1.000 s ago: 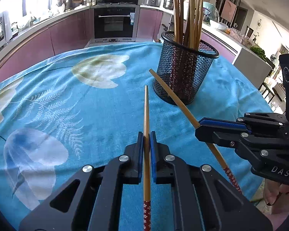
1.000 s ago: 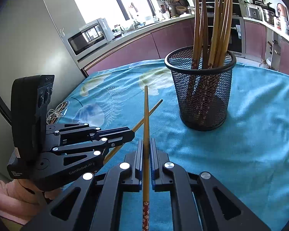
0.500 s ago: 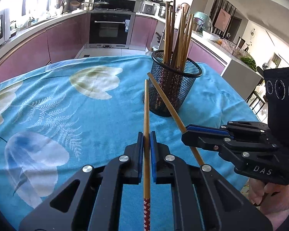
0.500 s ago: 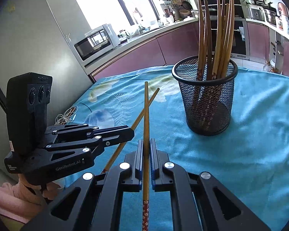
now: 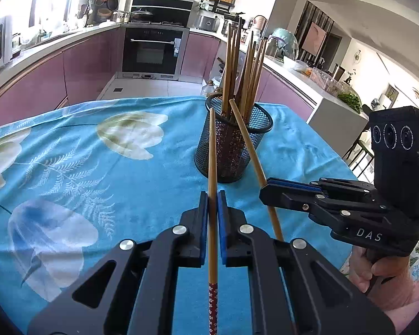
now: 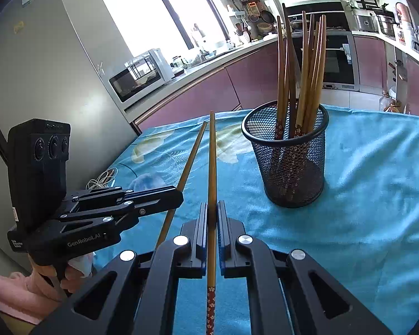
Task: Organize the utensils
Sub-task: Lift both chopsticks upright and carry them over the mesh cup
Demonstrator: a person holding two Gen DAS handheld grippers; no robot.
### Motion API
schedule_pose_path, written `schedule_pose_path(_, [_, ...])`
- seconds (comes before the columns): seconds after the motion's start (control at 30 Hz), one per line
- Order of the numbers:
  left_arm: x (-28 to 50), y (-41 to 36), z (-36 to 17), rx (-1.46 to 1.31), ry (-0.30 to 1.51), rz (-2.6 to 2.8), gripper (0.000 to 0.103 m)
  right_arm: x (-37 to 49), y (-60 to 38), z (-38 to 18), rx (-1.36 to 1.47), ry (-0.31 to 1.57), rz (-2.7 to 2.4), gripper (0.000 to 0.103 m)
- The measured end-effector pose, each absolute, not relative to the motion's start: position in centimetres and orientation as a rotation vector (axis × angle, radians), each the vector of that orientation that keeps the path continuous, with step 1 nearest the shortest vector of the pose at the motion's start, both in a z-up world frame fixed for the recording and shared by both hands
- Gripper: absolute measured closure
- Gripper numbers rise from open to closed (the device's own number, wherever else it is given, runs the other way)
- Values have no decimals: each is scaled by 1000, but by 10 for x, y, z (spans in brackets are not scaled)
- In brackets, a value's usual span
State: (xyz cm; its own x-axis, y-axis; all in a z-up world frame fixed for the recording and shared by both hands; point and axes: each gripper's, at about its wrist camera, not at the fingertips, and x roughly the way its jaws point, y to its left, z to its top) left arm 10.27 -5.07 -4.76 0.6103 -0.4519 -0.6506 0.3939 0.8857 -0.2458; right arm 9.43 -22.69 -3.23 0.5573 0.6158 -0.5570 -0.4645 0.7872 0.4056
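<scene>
A home kitchen: mauve cabinets (image 5: pixel 78 67), a built-in oven (image 5: pixel 153 50), a microwave (image 6: pixel 138 76), a fridge (image 6: pixel 50 64) and hanging pans (image 5: pixel 109 1).

We find the desk (image 5: pixel 69 145) bare to the left and near. The mesh cup (image 5: pixel 233 145) stands far right, its opening crowded by upright chopsticks (image 5: pixel 243 69); only its near rim side stays free.

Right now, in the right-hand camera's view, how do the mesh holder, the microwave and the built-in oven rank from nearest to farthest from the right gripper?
Measured from the right gripper, jaws shut on a chopstick:
1. Mesh holder, just ahead to the right, on the blue tablecloth.
2. Microwave, off to the left on the counter.
3. Built-in oven, far back behind the holder.
</scene>
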Motion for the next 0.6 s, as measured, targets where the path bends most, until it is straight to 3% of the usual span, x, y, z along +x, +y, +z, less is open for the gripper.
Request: schedule_pose_path(0.6, [99,-52,-31,-99,731,-518,95,95,-239,-18,241,684,633,97])
